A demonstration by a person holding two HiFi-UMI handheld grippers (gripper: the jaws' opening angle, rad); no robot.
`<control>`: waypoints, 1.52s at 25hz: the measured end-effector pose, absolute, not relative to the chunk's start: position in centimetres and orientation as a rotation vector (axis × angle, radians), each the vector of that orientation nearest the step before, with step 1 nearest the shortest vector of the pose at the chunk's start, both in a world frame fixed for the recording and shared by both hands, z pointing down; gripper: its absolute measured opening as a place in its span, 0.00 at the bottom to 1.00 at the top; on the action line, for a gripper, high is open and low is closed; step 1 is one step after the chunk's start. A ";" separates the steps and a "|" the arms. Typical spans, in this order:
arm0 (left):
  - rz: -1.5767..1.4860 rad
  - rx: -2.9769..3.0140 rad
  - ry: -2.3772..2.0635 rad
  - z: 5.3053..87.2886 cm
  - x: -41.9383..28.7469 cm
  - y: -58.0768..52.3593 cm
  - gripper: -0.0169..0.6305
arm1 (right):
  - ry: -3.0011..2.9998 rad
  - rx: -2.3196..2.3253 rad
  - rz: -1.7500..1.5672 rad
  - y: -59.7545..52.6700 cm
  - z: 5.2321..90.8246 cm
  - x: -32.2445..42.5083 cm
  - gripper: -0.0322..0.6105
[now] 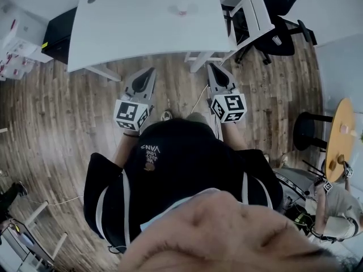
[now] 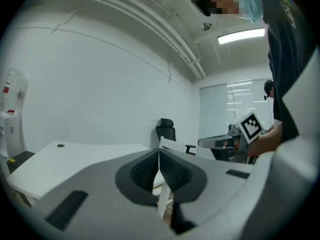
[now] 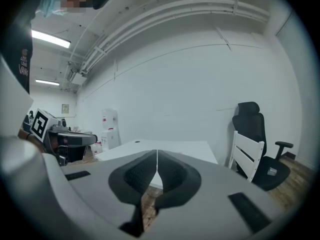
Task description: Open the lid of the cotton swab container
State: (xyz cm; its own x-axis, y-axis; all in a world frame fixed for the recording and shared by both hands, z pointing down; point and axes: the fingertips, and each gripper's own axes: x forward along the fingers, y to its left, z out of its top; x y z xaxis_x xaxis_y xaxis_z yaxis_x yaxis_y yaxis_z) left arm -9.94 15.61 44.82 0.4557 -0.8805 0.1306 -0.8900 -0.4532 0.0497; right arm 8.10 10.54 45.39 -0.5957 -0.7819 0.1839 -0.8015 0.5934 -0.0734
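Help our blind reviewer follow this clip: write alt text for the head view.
Seen from above, a person in a black top points a grey left gripper and a grey right gripper, both shut and empty, at a white table on a wooden plank floor.

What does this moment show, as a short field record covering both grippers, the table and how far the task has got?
left gripper: fingers together, nothing between them
right gripper: fingers together, nothing between them
gripper position: both held over the wooden floor, pointing at the table, short of its near edge
table: white, mostly bare
small object: on the table's far part, too small to identify
white chair: at the table's right end
task state: not begun, nothing touched
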 end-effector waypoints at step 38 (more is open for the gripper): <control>0.147 2.442 -1.760 45.9 -7.8 -0.7 0.05 | -2.780 1.081 0.242 -6.7 47.4 8.0 0.07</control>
State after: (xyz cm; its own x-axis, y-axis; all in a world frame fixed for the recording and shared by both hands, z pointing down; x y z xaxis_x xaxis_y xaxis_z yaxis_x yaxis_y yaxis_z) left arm -7.85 -0.67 45.86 0.3159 -0.9364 0.1530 -0.9488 -0.3124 0.0467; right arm 8.00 -6.66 47.36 -0.7292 -0.6556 0.1961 -0.6796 0.7273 -0.0961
